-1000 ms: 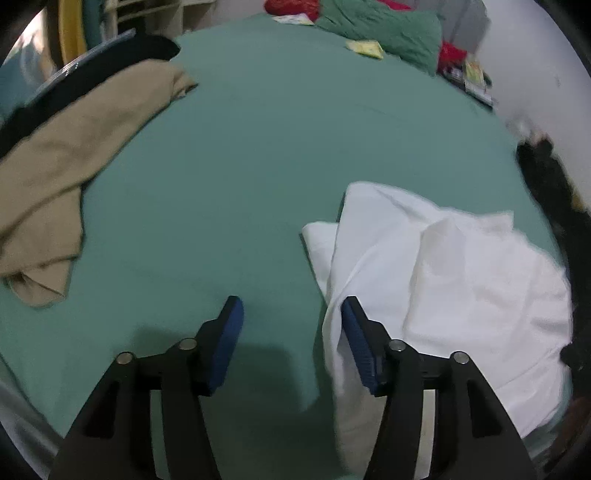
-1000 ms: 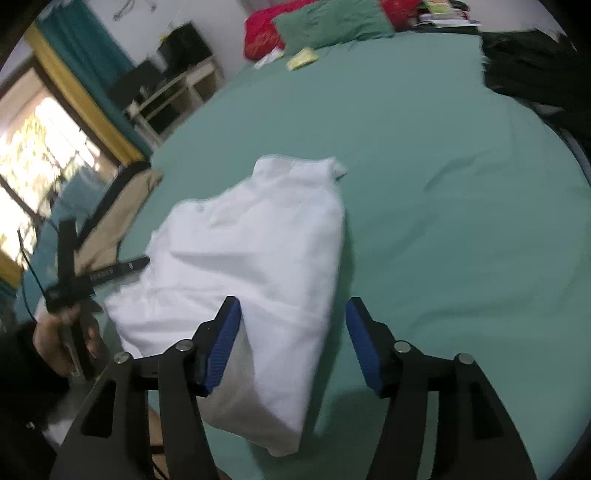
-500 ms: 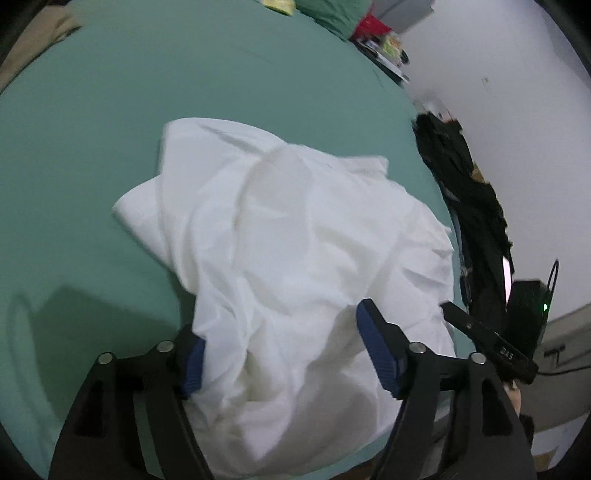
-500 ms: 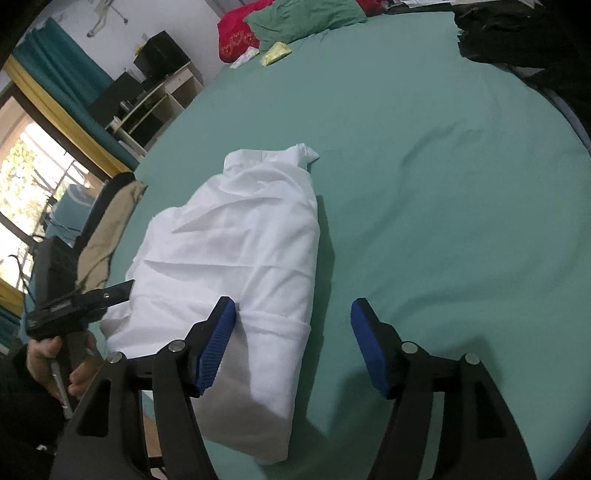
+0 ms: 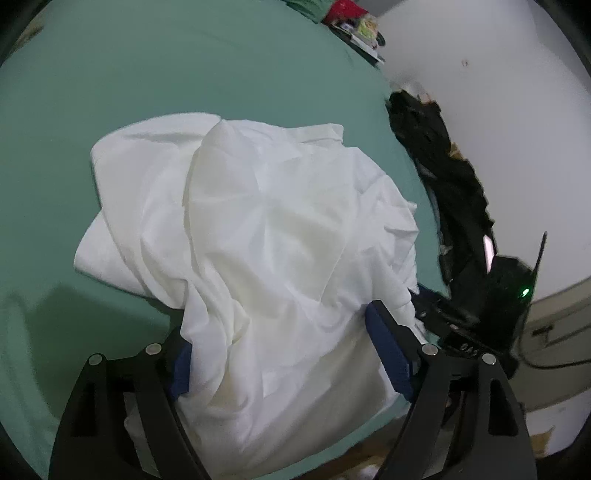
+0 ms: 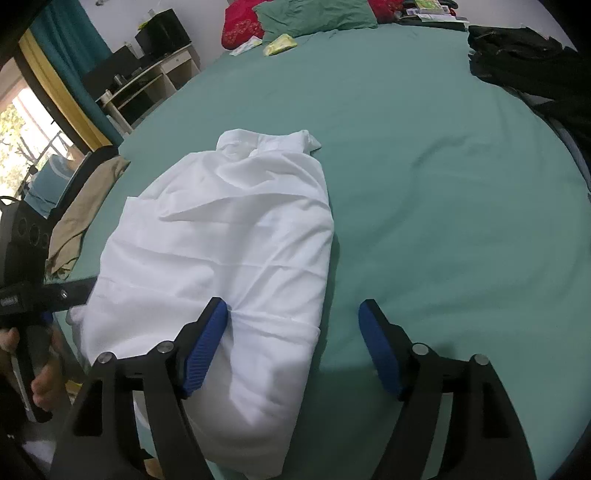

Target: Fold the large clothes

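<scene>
A green-sheeted bed [image 6: 424,155] fills the room; pillows [image 6: 310,16] lie at its far end. The white garment [image 6: 221,240] lies crumpled at the near edge. Left gripper [image 5: 280,354], jaws opening wide, straddles its bunched cloth. Right gripper [image 6: 291,339], jaws opening, spans its near corner; neither clamps.

both wrist cams close, share white garment [image 5: 280,251].

The left gripper [image 5: 280,350] is opening its blue fingers [image 5: 388,350] around a bump of the crumpled white cloth [image 5: 258,240] on the green bed [image 5: 184,74], near dark clothes [image 5: 436,155].
</scene>
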Available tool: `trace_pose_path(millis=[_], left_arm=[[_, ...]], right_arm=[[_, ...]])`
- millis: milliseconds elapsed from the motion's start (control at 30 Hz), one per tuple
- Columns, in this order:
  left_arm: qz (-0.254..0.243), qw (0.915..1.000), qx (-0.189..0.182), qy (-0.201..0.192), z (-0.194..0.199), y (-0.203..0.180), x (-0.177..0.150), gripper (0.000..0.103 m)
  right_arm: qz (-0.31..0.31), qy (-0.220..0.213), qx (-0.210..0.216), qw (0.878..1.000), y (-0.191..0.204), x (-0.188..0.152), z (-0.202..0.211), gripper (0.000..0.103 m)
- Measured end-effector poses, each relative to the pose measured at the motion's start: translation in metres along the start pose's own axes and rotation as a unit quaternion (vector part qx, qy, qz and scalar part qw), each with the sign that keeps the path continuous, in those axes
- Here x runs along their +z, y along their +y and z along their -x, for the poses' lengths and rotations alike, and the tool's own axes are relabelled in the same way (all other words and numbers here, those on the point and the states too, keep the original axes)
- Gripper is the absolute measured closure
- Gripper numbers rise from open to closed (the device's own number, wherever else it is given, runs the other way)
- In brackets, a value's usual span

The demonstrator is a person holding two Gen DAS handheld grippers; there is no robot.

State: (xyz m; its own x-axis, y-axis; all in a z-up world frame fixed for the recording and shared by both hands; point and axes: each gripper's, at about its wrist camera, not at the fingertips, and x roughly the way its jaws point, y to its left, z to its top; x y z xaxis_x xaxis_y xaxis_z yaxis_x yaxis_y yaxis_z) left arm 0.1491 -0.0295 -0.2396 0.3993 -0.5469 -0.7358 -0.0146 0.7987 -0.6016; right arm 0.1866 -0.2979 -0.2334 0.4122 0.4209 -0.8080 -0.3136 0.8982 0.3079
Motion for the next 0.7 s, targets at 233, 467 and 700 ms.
trace_pose_path(millis=[233, 467, 700], left_arm=[[0.039, 0.9978, 0.025, -0.048, 0.017, 0.024, 0.012, 0.02], [0.1, 0.9911, -0.081, -0.032, -0.006, 0.015, 0.009, 0.019], [-0.022, 0.9996, 0.007, 0.017, -0.029, -0.033, 0.0, 0.016]], right_arm=[[-0.02, -0.009, 0.025, 0.999, -0.012, -0.002, 0.004, 0.029], [-0.005, -0.006, 0.006, 1.0, -0.004, -0.002, 0.002, 0.027], [-0.006, -0.002, 0.006, 1.0, -0.003, -0.001, 0.003, 0.027]])
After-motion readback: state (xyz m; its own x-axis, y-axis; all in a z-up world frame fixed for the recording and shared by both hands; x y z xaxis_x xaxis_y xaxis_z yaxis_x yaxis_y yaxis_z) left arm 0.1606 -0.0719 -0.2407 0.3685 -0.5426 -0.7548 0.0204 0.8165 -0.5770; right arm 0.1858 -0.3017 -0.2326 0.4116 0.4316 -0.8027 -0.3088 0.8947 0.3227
